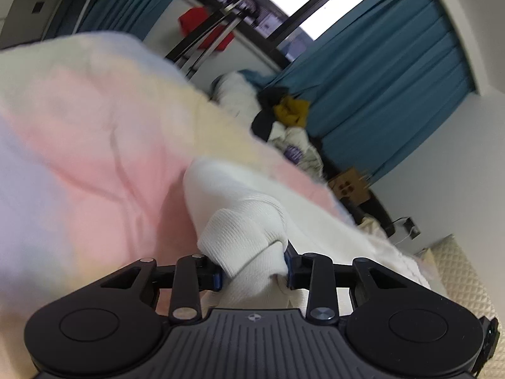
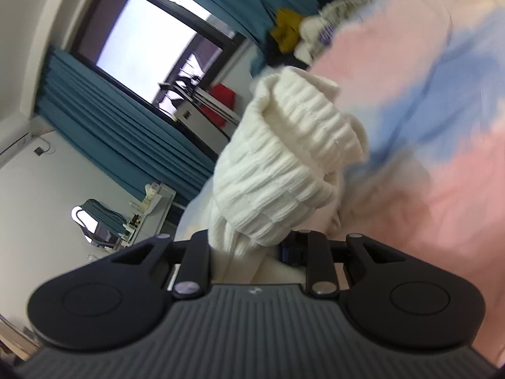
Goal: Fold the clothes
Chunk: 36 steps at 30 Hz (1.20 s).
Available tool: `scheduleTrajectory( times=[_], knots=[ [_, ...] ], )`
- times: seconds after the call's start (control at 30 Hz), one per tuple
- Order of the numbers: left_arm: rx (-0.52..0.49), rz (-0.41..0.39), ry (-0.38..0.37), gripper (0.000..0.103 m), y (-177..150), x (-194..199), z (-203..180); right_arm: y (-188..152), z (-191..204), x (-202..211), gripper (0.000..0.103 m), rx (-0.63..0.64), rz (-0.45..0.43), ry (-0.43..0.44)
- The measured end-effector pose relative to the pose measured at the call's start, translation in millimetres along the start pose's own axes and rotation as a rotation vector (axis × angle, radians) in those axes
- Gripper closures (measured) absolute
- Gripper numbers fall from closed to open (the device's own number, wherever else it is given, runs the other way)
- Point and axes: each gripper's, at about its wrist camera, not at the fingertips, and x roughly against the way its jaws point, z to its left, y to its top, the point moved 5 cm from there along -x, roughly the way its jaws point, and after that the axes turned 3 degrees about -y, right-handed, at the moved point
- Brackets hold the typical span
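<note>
A pastel tie-dye garment, pink, blue and pale yellow (image 1: 94, 145), fills the left of the left wrist view and the right of the right wrist view (image 2: 426, 126). It has white ribbed knit cuffs. My left gripper (image 1: 254, 271) is shut on one white ribbed cuff (image 1: 246, 230), which bunches between the jaws. My right gripper (image 2: 244, 249) is shut on another white ribbed cuff (image 2: 284, 164), held up close to the camera. Both views are tilted and blurred.
A heap of other clothes, dark, mustard yellow and white (image 1: 284, 117), lies on the bed by teal curtains (image 1: 394, 79); it also shows in the right wrist view (image 2: 290, 34). A quilted cream cover (image 1: 467, 284) is at right. A window (image 2: 151, 41) and a red item (image 2: 221, 101) are behind.
</note>
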Motion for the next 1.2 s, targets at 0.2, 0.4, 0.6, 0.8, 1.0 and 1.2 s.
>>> scheduleTrajectory(
  times=[0.2,0.4,0.6,0.8,1.0,1.2],
  knots=[
    [-0.053,0.0,-0.046,0.067,18.1,-35.6,-73.0,55.7,-9.2,27.4,0.077,0.006,-0.072,0.003],
    [-0.107,0.056,-0.145,0.067,2.4,-130.7,-152.9,129.1,-59.5,53.5,0.077,0.023,-0.177,-0.042],
    [-0.17,0.173,-0.271,0.067,-47.2,-249.8,-240.3,196.9,-144.8,94.7,0.077,0.016,-0.315,-0.155],
    [-0.233,0.274,-0.337,0.067,-119.2,-349.0,-291.5,228.0,-236.7,124.1,0.077,-0.025,-0.399,-0.304],
    [-0.291,0.358,-0.339,0.066,-162.7,-391.8,-272.1,196.6,-306.7,111.9,0.078,-0.113,-0.291,-0.393],
    [-0.358,0.434,-0.297,0.058,-185.1,-389.7,-236.3,149.8,-345.5,98.9,0.076,-0.271,-0.223,-0.396]
  ],
)
